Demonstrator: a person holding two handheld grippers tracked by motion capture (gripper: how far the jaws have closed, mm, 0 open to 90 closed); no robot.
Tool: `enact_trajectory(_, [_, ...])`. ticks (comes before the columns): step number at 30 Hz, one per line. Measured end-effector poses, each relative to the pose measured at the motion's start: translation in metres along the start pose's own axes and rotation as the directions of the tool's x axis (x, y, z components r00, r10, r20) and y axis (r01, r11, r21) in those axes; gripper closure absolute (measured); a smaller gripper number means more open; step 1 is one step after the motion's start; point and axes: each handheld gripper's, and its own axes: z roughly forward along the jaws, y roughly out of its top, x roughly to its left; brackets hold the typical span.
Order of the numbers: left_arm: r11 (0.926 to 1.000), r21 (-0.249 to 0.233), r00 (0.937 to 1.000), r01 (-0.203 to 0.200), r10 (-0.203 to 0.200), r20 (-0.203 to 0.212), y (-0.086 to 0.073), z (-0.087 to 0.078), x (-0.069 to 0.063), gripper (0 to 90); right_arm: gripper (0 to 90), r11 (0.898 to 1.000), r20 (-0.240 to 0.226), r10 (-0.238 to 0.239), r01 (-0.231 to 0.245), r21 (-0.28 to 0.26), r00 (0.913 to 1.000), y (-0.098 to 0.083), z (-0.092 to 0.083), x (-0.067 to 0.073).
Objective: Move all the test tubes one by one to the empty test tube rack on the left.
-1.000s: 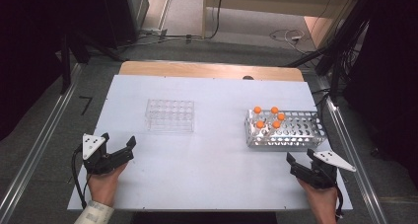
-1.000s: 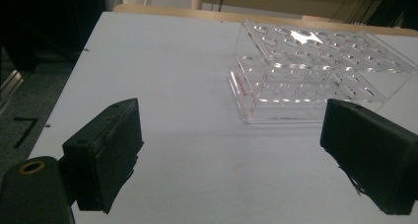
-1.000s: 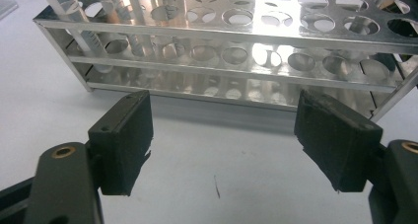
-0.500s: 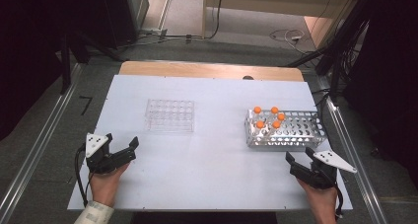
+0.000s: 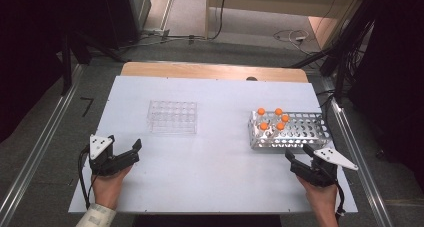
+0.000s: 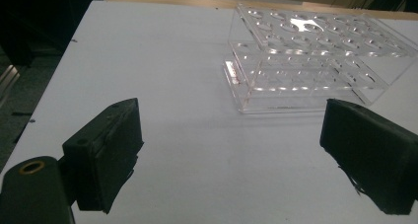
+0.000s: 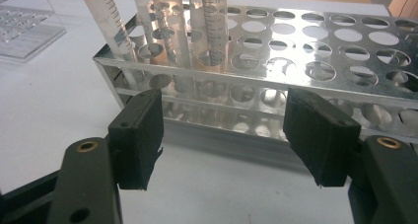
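Note:
A clear plastic tube rack [image 5: 172,117] stands empty left of the table's middle. To the right, a metal rack [image 5: 310,129] holds several orange-capped tubes [image 5: 272,119] in its left end. My left gripper [image 5: 124,143] rests near the front left edge, open, its jaws pointing at the clear rack [image 6: 315,61] from a short way off. Just in front of the metal rack [image 7: 256,81] sits my right gripper [image 5: 298,152], open. Its jaws have just been closing a little, with nothing between them. The tubes [image 7: 170,31] rise beyond its left jaw.
The white table top [image 5: 220,162] lies bare between the two hands. A wooden strip [image 5: 210,69] runs along the far edge, with dark floor and cables beyond. Metal rails [image 5: 40,152] flank the table on both sides.
The right gripper has shifted a touch toward the metal rack. The racks, the tubes and the left gripper keep their places.

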Motion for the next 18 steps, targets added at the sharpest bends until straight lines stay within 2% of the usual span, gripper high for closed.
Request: enact_trajectory(18, [1.0000, 0.001, 0.9998, -0.008, 0.008, 0.016, 0.000, 0.001, -0.001, 8.8, 32.6, 0.999, -0.013, -0.026, 0.025, -0.019, 0.9996, 0.015, 0.016, 0.007])
